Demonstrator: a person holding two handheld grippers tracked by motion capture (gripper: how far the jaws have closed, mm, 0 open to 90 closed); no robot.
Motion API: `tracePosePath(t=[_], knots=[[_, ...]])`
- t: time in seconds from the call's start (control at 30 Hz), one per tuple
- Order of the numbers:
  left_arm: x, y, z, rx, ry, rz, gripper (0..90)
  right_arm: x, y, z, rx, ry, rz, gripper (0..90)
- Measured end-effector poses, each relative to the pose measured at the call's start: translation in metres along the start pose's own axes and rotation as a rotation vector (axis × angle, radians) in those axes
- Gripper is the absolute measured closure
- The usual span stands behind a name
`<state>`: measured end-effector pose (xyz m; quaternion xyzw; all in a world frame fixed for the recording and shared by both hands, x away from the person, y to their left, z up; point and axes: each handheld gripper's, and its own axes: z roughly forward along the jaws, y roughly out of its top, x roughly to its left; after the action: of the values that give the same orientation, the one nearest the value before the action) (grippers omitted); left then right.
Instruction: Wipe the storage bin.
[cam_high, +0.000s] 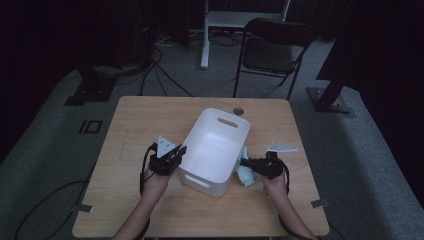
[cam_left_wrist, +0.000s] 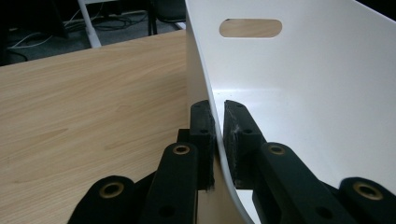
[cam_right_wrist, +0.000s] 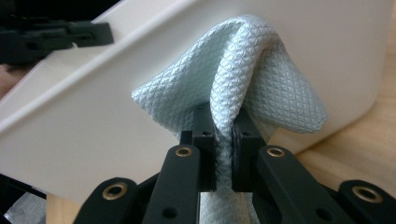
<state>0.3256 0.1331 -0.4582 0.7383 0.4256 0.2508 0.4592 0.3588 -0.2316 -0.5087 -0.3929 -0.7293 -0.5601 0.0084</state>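
A white plastic bin (cam_high: 215, 150) with handle slots stands in the middle of the wooden table, tipped slightly. My left gripper (cam_high: 176, 155) is shut on the bin's left wall (cam_left_wrist: 219, 140), one jaw outside and one inside. My right gripper (cam_high: 248, 164) is at the bin's right side, shut on a pale blue-green textured cloth (cam_right_wrist: 243, 88) that bunches up above the jaws against the bin's outer wall (cam_right_wrist: 116, 107). The cloth (cam_high: 246, 172) hangs just beside the bin in the high view.
The table (cam_high: 140, 125) has bare wood to the left and front. A small white paper piece (cam_high: 282, 148) lies right of the bin, and a round hole (cam_high: 238, 111) sits near the far edge. A black folding chair (cam_high: 272, 50) stands beyond the table.
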Motion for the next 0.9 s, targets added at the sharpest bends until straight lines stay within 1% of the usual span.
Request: tracePosePath(t=[0.03,0.07,0.1,0.17,0.33,0.37,0.57,0.7,0.73,0.77,0.83,0.87,0.9], knots=[[0.0,0.0,0.0,0.0,-0.001,0.0,83.0,-0.002,-0.002,0.001,0.007,0.001,0.011,83.3],[0.0,0.0,0.0,0.0,-0.001,0.0,82.9,-0.002,-0.002,0.001,0.007,0.001,0.011,83.3],[0.0,0.0,0.0,-0.002,-0.003,-0.003,82.8,-0.005,-0.004,0.003,0.021,-0.01,0.014,83.2],[0.0,0.0,0.0,-0.002,-0.003,-0.003,82.8,-0.007,-0.006,0.005,0.023,-0.011,0.025,83.3],[0.0,0.0,0.0,-0.001,0.001,0.001,82.8,-0.011,-0.008,0.008,0.039,-0.028,0.026,83.2],[0.0,0.0,0.0,-0.001,-0.001,0.004,82.7,-0.013,-0.011,0.01,0.045,-0.033,0.037,83.2],[0.0,0.0,0.001,-0.003,-0.001,0.003,82.4,-0.02,-0.015,0.015,0.07,-0.056,0.048,83.2],[0.0,0.0,0.001,-0.003,0.002,0.004,82.4,-0.024,-0.018,0.019,0.091,-0.069,0.051,83.2],[0.0,0.0,0.001,-0.002,0.003,0.002,82.4,-0.025,-0.019,0.02,0.104,-0.078,0.05,83.3],[0.0,0.0,0.001,-0.003,0.004,-0.003,82.4,-0.028,-0.021,0.023,0.114,-0.082,0.059,83.3],[0.0,0.0,0.001,-0.004,0.005,-0.007,82.1,-0.028,-0.021,0.023,0.114,-0.079,0.064,83.2],[0.0,0.0,0.001,-0.004,0.007,-0.009,82.1,-0.026,-0.021,0.022,0.121,-0.09,0.058,83.4],[0.0,0.0,0.001,-0.005,0.009,-0.013,82.1,-0.026,-0.021,0.022,0.121,-0.09,0.058,83.4]])
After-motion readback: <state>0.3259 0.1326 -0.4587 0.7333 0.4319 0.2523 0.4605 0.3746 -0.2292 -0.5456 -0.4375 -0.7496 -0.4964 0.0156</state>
